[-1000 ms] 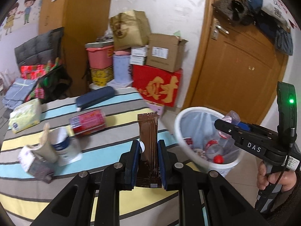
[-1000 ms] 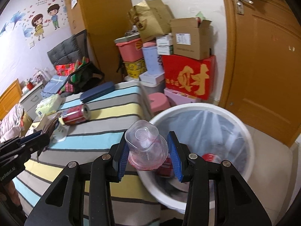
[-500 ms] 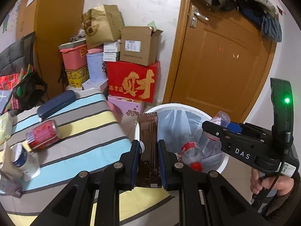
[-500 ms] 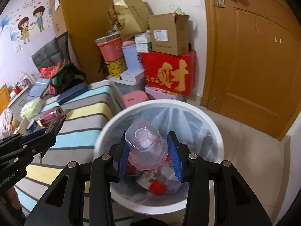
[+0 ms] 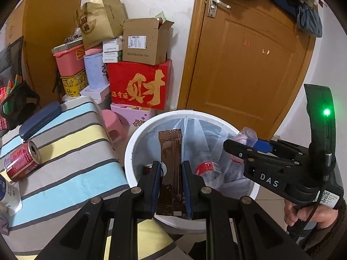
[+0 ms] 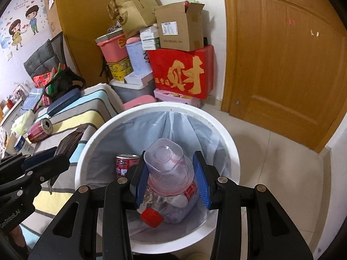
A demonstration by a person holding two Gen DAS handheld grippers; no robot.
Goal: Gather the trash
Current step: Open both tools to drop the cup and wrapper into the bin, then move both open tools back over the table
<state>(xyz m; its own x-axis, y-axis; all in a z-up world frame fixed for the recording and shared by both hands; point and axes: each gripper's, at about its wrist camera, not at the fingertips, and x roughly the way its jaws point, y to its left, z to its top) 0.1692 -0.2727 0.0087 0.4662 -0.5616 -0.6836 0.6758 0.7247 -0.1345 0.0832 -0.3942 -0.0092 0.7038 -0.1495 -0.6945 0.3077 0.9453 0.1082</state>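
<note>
My left gripper (image 5: 171, 169) is shut on a brown snack wrapper (image 5: 170, 151) and holds it upright over the near side of the white trash bin (image 5: 138, 138). My right gripper (image 6: 171, 173) is shut on a clear plastic cup (image 6: 168, 166) above the inside of the bin (image 6: 225, 134). In the left wrist view the right gripper (image 5: 229, 146) hangs over the bin's right rim with the cup (image 5: 247, 135) in it. The bin holds a plastic bottle (image 5: 206, 169) with a red cap (image 6: 151, 216) and a red can (image 6: 124, 165).
A striped table (image 5: 71, 147) at the left carries a red can (image 5: 21, 161), a dark blue case (image 5: 39, 119) and a white carton (image 6: 20, 144). Boxes (image 5: 138, 84) and tubs are stacked by the wall. A wooden door (image 5: 249, 65) stands behind the bin.
Both grippers have moved from the table's edge to over the bin, each keeping its load. The bin now fills the middle of both views.
</note>
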